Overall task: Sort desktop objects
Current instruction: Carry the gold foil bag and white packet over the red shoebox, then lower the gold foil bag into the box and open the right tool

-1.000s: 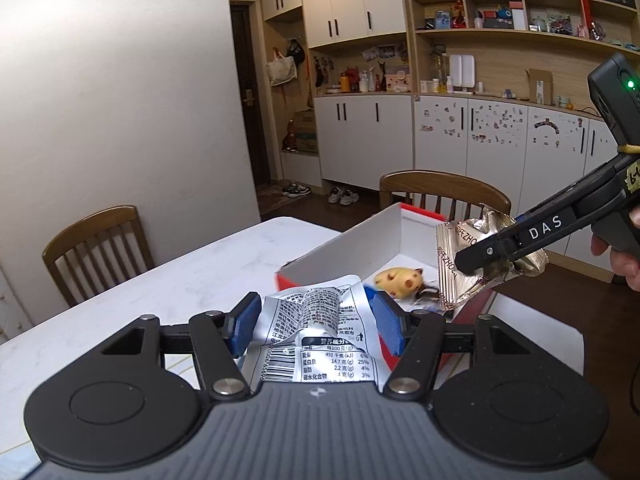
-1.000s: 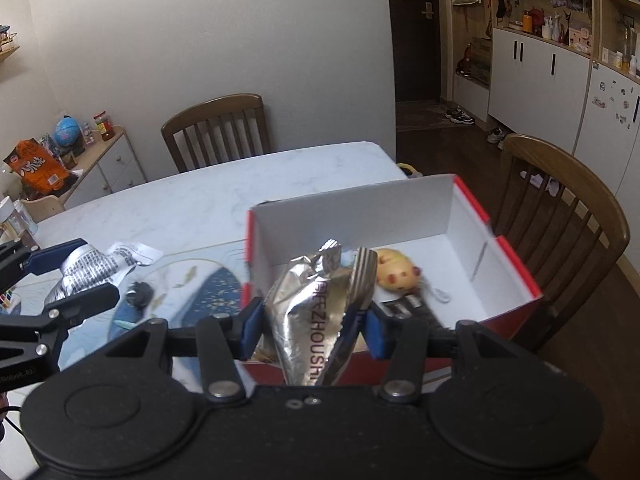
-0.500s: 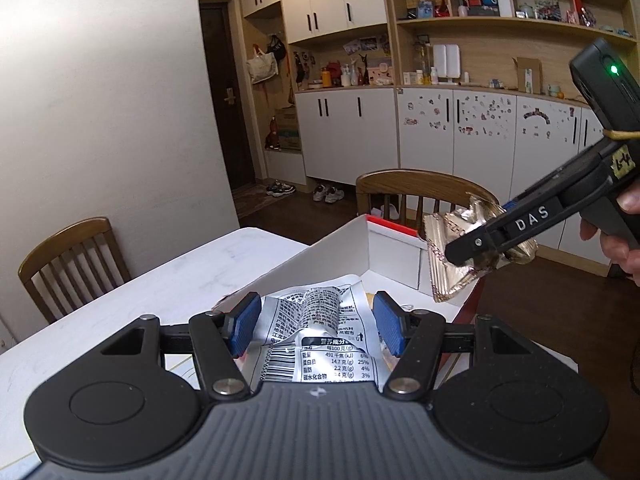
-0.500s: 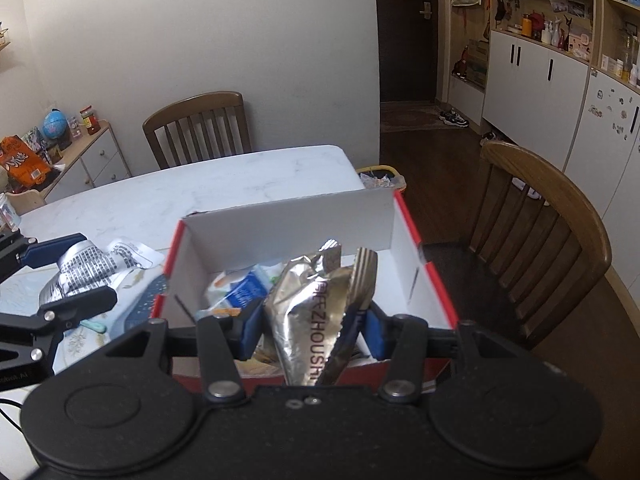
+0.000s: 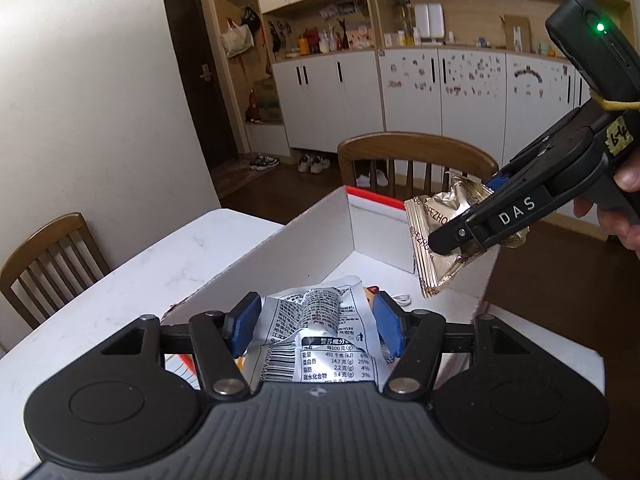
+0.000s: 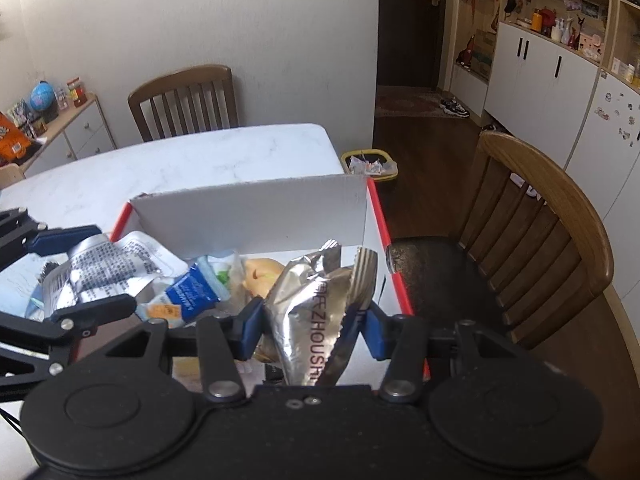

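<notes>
Left wrist view: the left tool (image 5: 316, 326) pinches a silver printed packet (image 5: 320, 336), half open; the right tool (image 6: 312, 326) clamps a gold foil packet (image 6: 316, 312). Both hang over the red-edged box (image 6: 256, 208) on the table (image 6: 200, 160), farther over it than a second ago.

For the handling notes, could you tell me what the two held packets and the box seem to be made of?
Gold packet: likely metallised foil film, glossy and creased. Silver packet: similar crinkled foil film, printed with a nutrition table. Box: apparently matte white cardboard with red edges.
</notes>
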`<state>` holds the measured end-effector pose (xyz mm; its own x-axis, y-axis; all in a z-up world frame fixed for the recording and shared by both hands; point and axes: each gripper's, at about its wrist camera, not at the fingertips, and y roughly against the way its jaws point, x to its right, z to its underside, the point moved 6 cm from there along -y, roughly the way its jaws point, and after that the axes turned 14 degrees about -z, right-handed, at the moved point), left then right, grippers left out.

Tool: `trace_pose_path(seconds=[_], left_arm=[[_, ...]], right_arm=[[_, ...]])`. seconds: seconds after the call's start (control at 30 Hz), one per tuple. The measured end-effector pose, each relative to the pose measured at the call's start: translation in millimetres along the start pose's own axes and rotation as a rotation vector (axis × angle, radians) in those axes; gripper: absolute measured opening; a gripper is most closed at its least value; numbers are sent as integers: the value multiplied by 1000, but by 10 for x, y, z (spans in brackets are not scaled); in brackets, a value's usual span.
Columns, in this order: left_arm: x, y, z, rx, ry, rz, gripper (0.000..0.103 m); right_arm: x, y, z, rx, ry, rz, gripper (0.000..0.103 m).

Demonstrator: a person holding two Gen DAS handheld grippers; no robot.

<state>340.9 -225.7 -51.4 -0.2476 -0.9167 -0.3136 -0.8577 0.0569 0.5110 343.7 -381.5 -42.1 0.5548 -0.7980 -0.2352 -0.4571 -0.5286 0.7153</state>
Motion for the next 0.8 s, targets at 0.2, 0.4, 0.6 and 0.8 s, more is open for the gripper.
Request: trace_pose_path(seconds=[0.2, 0.4, 0.6, 0.8], left_arm=[[43, -256, -11, -39, -2, -10, 60], [75, -491, -63, -52, -29, -44, 61], [80, -663, -54, -76, -48, -55, 61], [73, -782, 29, -118, -48, -63, 61]], right_arm=[[64, -210, 13, -48, 23, -2, 50], [130, -414, -62, -69, 31, -11, 50], [133, -636, -164, -88, 49, -8, 50], [159, -795, -199, -93, 30, -21, 50]])
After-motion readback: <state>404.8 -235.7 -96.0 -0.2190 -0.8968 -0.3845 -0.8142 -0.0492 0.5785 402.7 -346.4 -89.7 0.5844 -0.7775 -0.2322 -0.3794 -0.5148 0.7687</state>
